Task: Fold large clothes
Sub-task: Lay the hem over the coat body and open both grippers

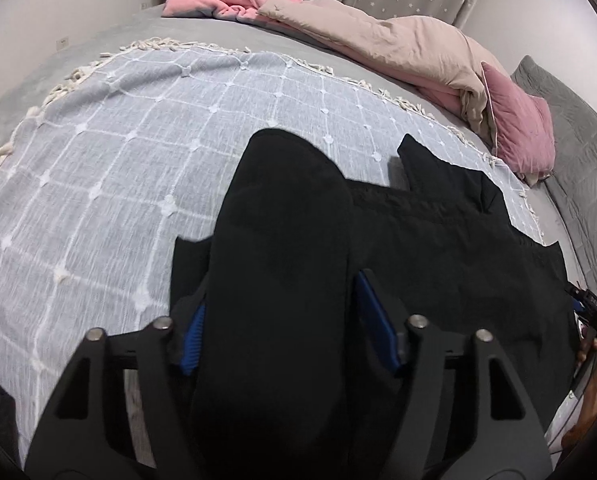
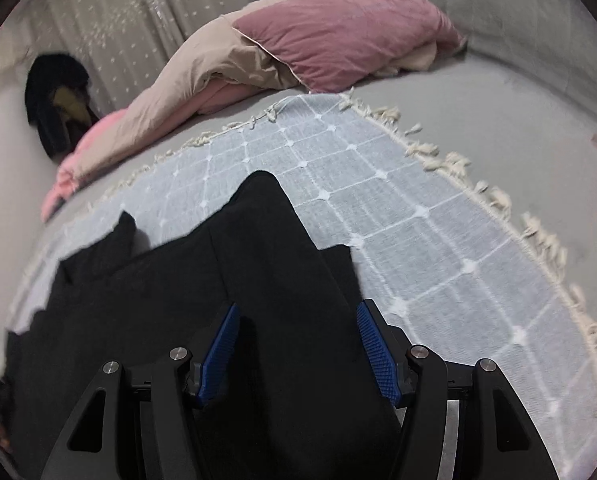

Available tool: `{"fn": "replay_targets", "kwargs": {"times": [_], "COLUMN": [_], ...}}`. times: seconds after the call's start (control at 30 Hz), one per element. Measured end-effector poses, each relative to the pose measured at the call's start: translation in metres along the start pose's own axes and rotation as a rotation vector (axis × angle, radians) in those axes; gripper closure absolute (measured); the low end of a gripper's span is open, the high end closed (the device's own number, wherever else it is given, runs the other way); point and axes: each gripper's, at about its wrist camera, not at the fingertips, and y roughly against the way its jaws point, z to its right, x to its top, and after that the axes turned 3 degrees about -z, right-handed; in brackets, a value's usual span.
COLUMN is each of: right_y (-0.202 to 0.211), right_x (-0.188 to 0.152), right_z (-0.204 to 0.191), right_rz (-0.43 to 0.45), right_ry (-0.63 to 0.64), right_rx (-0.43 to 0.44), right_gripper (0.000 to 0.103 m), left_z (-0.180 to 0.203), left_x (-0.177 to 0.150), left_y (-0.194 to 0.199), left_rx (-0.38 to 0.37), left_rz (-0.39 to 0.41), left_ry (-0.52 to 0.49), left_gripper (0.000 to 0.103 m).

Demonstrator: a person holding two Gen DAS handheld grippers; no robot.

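Note:
A large black garment (image 1: 438, 248) lies on a light blue checked throw (image 1: 130, 168) on the bed. A raised fold of the garment runs between the blue pads of my left gripper (image 1: 278, 316); the jaws stand wide apart, so it is open around the cloth. In the right wrist view the same garment (image 2: 146, 300) spreads to the left, and another fold passes between the pads of my right gripper (image 2: 298, 340), which is also open. The right gripper shows at the far right edge of the left wrist view (image 1: 590, 312).
A beige and pink duvet (image 1: 398, 40) and a pink pillow (image 1: 522, 128) lie heaped along the far side of the bed. A dark item (image 2: 56, 100) rests against the star-patterned curtain (image 2: 146, 12). The throw's fringed edge (image 2: 498, 200) borders grey bedsheet.

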Motion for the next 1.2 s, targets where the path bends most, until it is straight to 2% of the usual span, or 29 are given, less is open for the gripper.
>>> {"fn": "replay_targets", "kwargs": {"times": [0.2, 0.23, 0.27, 0.3, 0.33, 0.4, 0.53, 0.63, 0.73, 0.87, 0.97, 1.03, 1.1, 1.13, 1.2], "right_y": [-0.032, -0.034, -0.036, -0.036, -0.035, -0.025, -0.002, -0.002, -0.012, -0.059, -0.107, -0.134, -0.144, -0.143, -0.139], "right_x": [0.024, 0.026, 0.027, 0.028, 0.028, 0.031, 0.047, 0.068, 0.093, 0.116, 0.116, 0.109, 0.107, 0.11, 0.113], "right_z": [-0.012, -0.016, -0.022, -0.025, -0.028, -0.03, -0.038, -0.052, -0.065, -0.067, -0.056, -0.046, -0.036, -0.032, -0.028], "right_rz": [-0.067, -0.065, -0.055, -0.045, -0.031, 0.059, 0.218, 0.271, 0.309, 0.243, 0.134, 0.052, 0.011, 0.012, 0.012], "right_ry": [0.041, 0.058, 0.085, 0.104, 0.111, 0.108, 0.112, 0.123, 0.127, 0.103, 0.074, 0.032, -0.014, -0.034, -0.036], "right_rx": [0.067, 0.077, 0.083, 0.079, 0.074, 0.045, 0.07, 0.055, 0.036, -0.01, -0.055, -0.071, -0.067, -0.066, -0.115], "right_gripper": [0.043, 0.054, 0.08, 0.093, 0.095, 0.097, 0.097, 0.097, 0.097, 0.097, 0.096, 0.095, 0.093, 0.091, 0.085], "left_z": [0.001, 0.002, 0.004, 0.005, 0.008, 0.012, 0.023, 0.034, 0.037, 0.028, 0.015, 0.006, -0.002, -0.006, -0.012], "left_x": [0.026, 0.029, 0.032, 0.034, 0.037, 0.043, 0.069, 0.092, 0.117, 0.13, 0.124, 0.118, 0.118, 0.121, 0.124], "left_y": [-0.017, -0.019, -0.018, -0.015, -0.008, 0.008, 0.035, 0.035, 0.012, -0.039, -0.095, -0.119, -0.119, -0.116, -0.111], "left_rx": [-0.076, -0.094, -0.111, -0.121, -0.133, -0.148, -0.175, -0.127, -0.062, 0.023, 0.103, 0.123, 0.117, 0.136, 0.237], "left_rz": [-0.042, -0.046, -0.035, -0.013, 0.025, 0.097, 0.216, 0.279, 0.284, 0.205, 0.073, 0.002, 0.006, 0.021, 0.035], "left_ry": [-0.01, -0.012, -0.013, -0.017, -0.026, -0.028, -0.01, -0.02, -0.005, 0.003, -0.018, 0.0, 0.037, 0.054, 0.064], "left_gripper": [0.075, 0.09, 0.094, 0.095, 0.096, 0.096, 0.096, 0.096, 0.096, 0.096, 0.095, 0.092, 0.089, 0.083, 0.079]}}
